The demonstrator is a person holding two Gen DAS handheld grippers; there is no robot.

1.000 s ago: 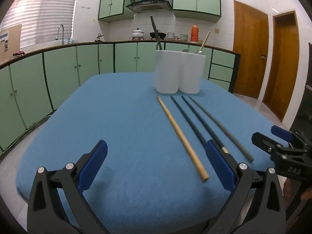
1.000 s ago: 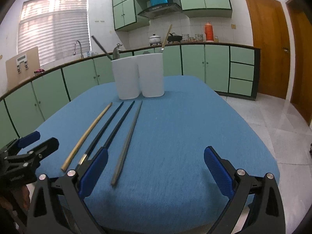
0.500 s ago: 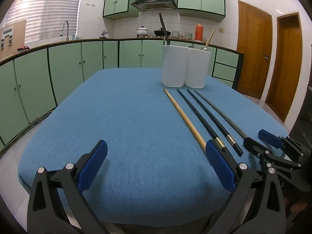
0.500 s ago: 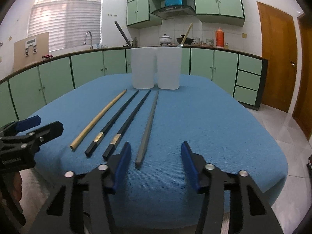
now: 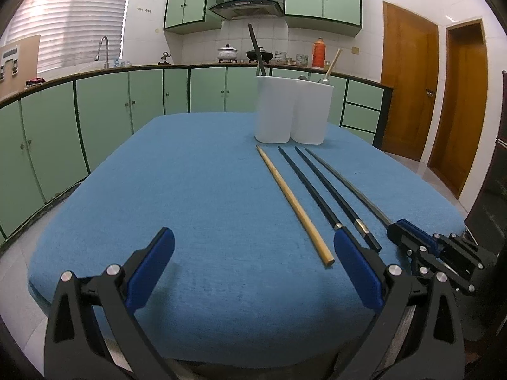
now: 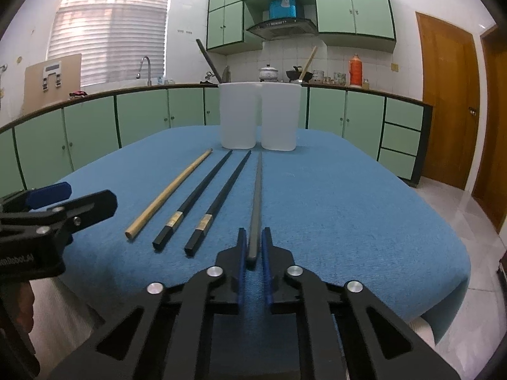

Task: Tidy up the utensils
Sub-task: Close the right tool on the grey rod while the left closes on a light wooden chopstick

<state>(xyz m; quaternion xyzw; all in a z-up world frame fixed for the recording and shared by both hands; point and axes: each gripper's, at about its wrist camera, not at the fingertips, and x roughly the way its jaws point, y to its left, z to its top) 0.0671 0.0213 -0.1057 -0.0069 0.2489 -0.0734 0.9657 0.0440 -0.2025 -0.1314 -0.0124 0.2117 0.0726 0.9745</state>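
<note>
We find four long utensils lying side by side on the blue-covered bench [image 6: 348, 196], all pointing toward the white holder [image 6: 259, 115] at the far end.

From left to right in the right wrist view:
1. the wooden chopstick [image 6: 169, 191];
2. the first black chopstick [image 6: 195, 198];
3. the second black chopstick [image 6: 221, 199];
4. the grey chopstick [image 6: 256, 202].

None of the four touches its neighbour.

Right tongs [image 6: 253, 255]: we see the jaws nearly closed around the near end of the grey chopstick, one blue pad on either side of it. The chopstick lies flat on the bench cloth. We cannot tell whether the pads are actually pressing on it, because a thin gap may remain on each side. In the left wrist view the same tongs appear at the right edge, meeting the near end of the grey chopstick.

Left tongs [image 5: 253, 267]: we see the jaws spread wide and holding nothing. They hover low over the near edge of the bench, with the right pad just beside the near ends of the wooden and first black chopsticks.

White holder: two compartments joined side by side, standing upright. A dark handle leans out of the left compartment and a wooden-handled utensil leans out of the right one.
</note>
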